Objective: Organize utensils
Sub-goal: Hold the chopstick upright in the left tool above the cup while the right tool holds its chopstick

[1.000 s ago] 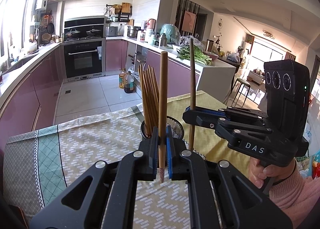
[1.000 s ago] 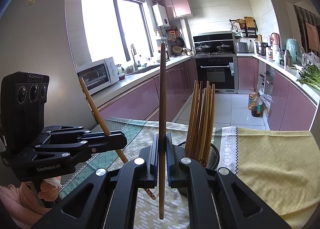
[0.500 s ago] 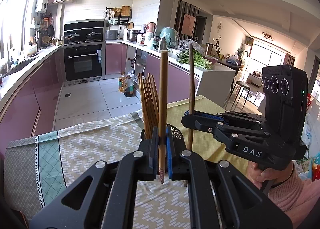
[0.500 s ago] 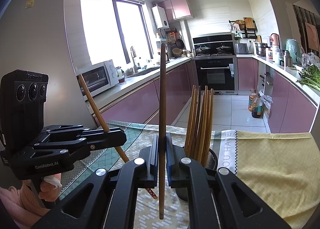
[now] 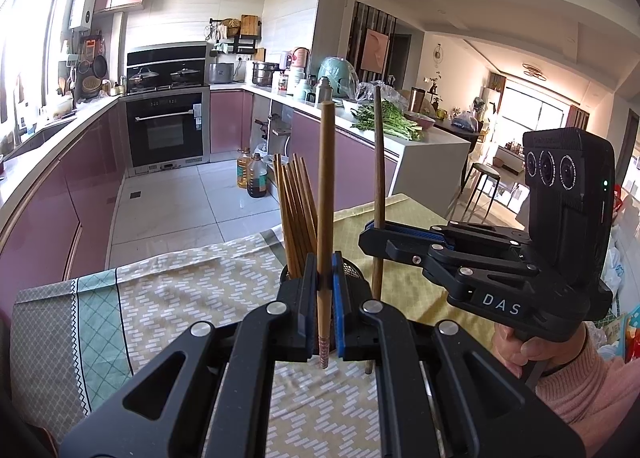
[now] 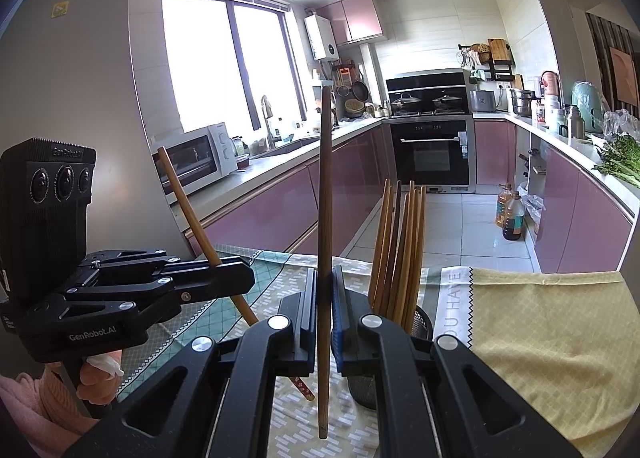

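Chopsticks [image 5: 296, 214], brown wood, are standing bunched in a dark mesh holder [image 6: 420, 322] on the patterned tablecloth [image 5: 192, 290]. The left gripper [image 5: 325, 298] is pinching one chopstick [image 5: 325, 194] upright just in front of the holder, fingers nearly together. The right gripper [image 6: 325, 310] is clamping another chopstick [image 6: 325, 194] just left of the holder in its own view, both tips hanging free of the cloth. A kitchen with pink cabinets [image 6: 276, 210] and an oven [image 5: 168, 130] is lying beyond the holder.

A bundle of chopsticks [image 5: 294, 214] is standing in the mesh holder [image 6: 420, 322] on the tabletop [image 5: 192, 290]. Each claw is holding one chopstick upright beside the holder, left claw [image 5: 325, 298] and right claw [image 6: 325, 322].
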Motion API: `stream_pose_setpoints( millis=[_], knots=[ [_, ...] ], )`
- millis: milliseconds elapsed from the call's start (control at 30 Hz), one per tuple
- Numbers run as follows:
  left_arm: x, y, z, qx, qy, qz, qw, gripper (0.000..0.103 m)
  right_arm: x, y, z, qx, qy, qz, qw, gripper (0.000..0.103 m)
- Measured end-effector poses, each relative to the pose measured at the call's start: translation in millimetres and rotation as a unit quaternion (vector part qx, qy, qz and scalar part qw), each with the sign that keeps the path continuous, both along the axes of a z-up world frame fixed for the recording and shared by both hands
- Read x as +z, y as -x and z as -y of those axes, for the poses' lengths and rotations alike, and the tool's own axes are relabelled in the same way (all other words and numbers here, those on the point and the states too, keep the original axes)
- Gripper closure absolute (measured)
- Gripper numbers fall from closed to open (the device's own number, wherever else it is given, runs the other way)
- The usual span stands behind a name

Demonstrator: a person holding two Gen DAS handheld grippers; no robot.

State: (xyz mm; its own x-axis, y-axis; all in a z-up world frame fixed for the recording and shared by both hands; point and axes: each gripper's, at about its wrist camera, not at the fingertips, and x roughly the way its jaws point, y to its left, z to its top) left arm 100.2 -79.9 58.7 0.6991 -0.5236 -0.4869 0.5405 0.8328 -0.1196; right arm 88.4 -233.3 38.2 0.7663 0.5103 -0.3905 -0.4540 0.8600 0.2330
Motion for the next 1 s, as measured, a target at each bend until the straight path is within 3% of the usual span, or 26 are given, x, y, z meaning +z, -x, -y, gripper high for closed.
stream_pose_setpoints(
  millis=[1000],
  knots=[
    [7.9,0.9,3.2,-0.001,-0.001,0.006,1.0000,0.095,9.2,-10.6,4.9,-0.007,-0.002,0.009,1.000,0.097]
  ],
)
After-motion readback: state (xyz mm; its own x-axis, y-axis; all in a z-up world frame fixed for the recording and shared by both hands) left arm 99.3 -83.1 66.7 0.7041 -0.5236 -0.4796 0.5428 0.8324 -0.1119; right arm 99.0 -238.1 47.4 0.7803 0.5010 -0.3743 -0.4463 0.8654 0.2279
